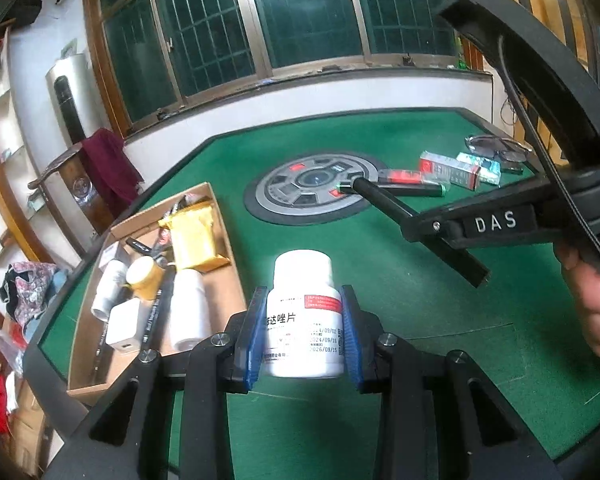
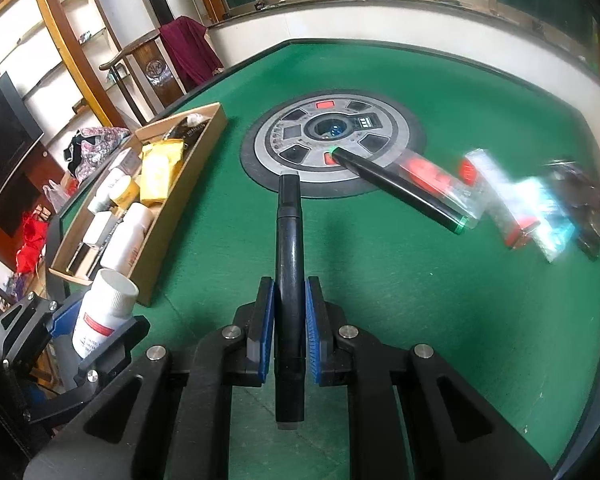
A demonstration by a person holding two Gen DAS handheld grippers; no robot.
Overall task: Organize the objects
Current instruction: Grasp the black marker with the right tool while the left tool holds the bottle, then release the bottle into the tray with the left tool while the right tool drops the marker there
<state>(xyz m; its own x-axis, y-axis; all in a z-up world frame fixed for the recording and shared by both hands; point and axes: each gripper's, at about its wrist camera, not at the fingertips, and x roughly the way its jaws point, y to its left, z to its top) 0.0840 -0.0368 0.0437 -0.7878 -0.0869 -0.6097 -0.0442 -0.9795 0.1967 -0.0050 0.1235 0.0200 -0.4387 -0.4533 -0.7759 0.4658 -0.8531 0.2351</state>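
Note:
My left gripper is shut on a white pill bottle with a red-banded label, held upright above the green table; the bottle also shows in the right wrist view. My right gripper is shut on a black marker pen that points forward; the pen shows in the left wrist view. An open cardboard box at the left holds white bottles, a yellow packet, a white charger and pens.
On the green table sit a round grey centre console, a black tube with green ends, small red and teal boxes and glasses. A chair with a maroon cloth stands beyond.

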